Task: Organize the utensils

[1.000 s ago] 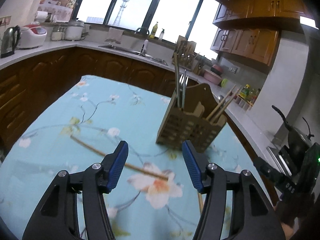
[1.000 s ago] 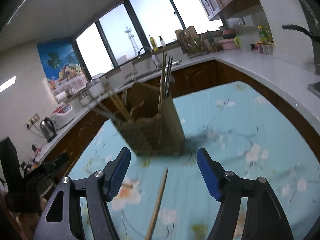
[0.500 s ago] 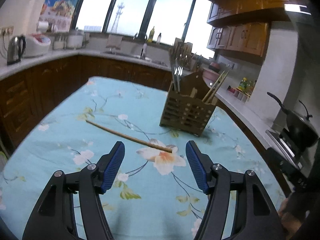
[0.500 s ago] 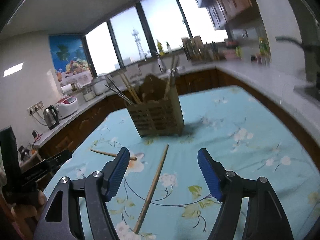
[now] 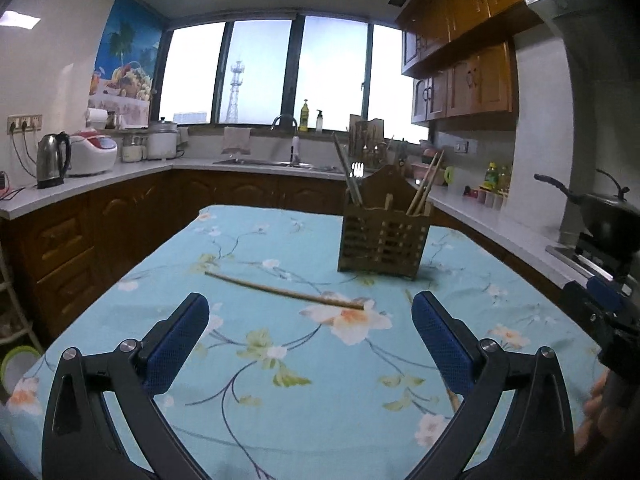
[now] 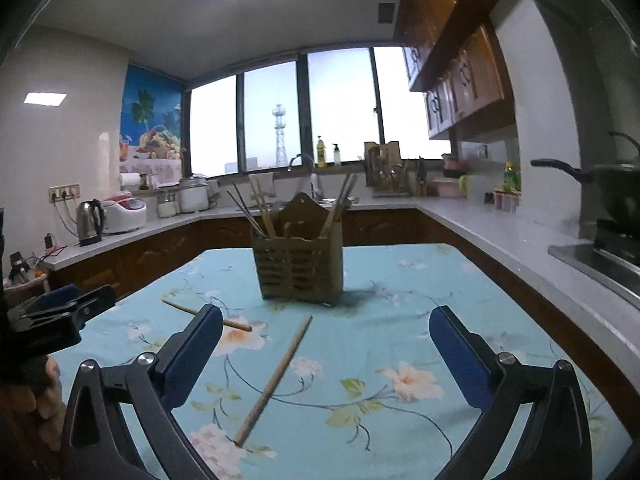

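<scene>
A wooden slatted utensil holder (image 5: 383, 236) stands upright on the floral table, with chopsticks and metal utensils in it; it also shows in the right wrist view (image 6: 298, 266). One wooden chopstick (image 5: 284, 292) lies flat on the cloth in front of my open, empty left gripper (image 5: 310, 330). In the right wrist view this chopstick (image 6: 206, 315) lies at the left, and a second chopstick (image 6: 274, 382) lies between the fingers of my open, empty right gripper (image 6: 326, 346). Both grippers are held back from the holder.
The table wears a light blue floral cloth (image 5: 280, 400). Kitchen counters with a kettle (image 5: 52, 160), rice cooker (image 5: 94, 152) and sink ring the room. A wok (image 5: 600, 216) sits on the stove at right. The other gripper shows at the right edge (image 5: 600, 312).
Both grippers have pulled back and away from the holder, which now looks smaller and farther off. Both chopsticks lie on the cloth as before. Both grippers stay open.
</scene>
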